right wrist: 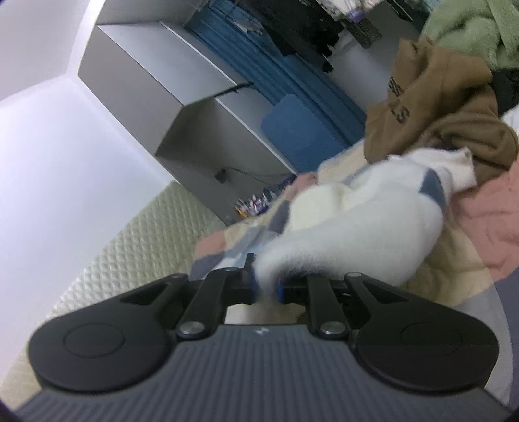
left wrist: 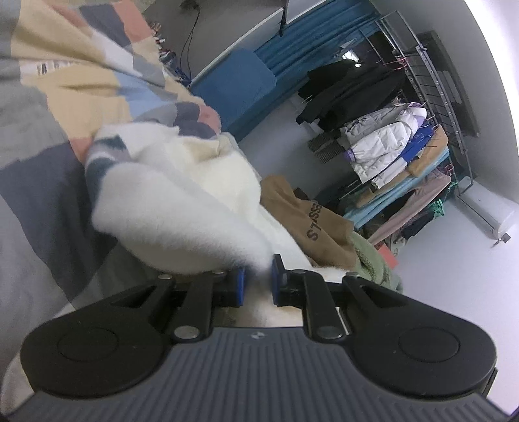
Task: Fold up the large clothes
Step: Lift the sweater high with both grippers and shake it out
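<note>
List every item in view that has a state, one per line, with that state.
Left hand-held gripper: shut on white sweater.
Right hand-held gripper: shut on white sweater.
White sweater: bunched, lifted at both ends, unfolded.
Brown hoodie: crumpled, unfolded.
Green fleece: heaped, unfolded.
Quilt: spread under the clothes.
Rack: hung with clothes.

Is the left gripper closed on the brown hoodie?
No: the left gripper pinches the white fluffy garment, while the brown hoodie lies beyond it, untouched.
</note>
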The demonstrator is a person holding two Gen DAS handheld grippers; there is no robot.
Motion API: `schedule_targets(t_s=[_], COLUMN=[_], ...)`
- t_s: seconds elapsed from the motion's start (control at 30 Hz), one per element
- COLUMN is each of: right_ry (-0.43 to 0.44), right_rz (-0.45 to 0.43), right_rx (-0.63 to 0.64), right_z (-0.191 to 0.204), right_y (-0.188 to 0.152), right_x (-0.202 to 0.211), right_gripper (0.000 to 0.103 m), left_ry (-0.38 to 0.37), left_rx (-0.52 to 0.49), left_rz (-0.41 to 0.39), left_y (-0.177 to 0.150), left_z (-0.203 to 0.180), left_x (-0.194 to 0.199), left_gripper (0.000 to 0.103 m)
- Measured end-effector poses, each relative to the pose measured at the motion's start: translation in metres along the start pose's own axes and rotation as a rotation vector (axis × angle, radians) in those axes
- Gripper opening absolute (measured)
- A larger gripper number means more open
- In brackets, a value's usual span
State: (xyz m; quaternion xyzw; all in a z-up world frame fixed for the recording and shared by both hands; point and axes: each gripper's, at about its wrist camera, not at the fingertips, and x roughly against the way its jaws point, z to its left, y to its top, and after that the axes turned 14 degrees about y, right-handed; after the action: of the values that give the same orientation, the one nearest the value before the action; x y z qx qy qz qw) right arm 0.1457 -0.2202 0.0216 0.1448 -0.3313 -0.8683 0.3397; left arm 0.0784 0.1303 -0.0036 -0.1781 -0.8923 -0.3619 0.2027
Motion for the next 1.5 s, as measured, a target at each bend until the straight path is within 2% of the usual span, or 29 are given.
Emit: schedule_targets(t_s=[0.2,0.3,0.53,0.67,0.83,0.97,1.23,1.37,1.5], right_ry=[-0.023,-0.039,-0.066,-0.052,-0.041,-0.014,0.039,0.091,0.115], right_rz=[0.002,-0.002,-0.069,-0.111,-0.128,-0.151,-0.153,-0.161,-0.160], right_rx=[0.075,0.125,0.211,0.259,0.319,0.340,0.453,0.486,0.480], right_z=[0.038,0.057,0.111,0.150,0.193,0.219,0.273,0.288,0.288], right_y=[0.014,0.027,0.063,0.087,0.106,0.121,0.164,0.187,0.205], right_x=[0.000,0.008,0.040,0.059,0.075,0.085,0.092,0.093,0.081], right_gripper=[0.015,0.014,0.014,0.014,0.014,0.014,0.015,0.015,0.015], left_ry=[-0.053,-0.085,-0.155,-0.154,-0.168,-0.171,-0.143,-0.156,-0.136], left_rx=[-0.011,-0.046,-0.143,-0.217,-0.216,-0.258,-0.326,-0.333,-0.327], left_rz=[-0.020,-0.040,-0.117,-0.197,-0.238,-0.299,-0.385,-0.420,-0.409], left_y=[0.021,0.026,0.051,0.067,0.086,0.099,0.149,0.175,0.202], left_z=[-0.014,-0.037,-0.107,-0.152,-0.186,-0.214,-0.293,-0.324,-0.343], left_x=[0.048,0.072,0.141,0.190,0.248,0.296,0.381,0.402,0.379], left_gripper=[0.017,0.017,0.017,0.018,0.018,0.018,0.018,0.018,0.018])
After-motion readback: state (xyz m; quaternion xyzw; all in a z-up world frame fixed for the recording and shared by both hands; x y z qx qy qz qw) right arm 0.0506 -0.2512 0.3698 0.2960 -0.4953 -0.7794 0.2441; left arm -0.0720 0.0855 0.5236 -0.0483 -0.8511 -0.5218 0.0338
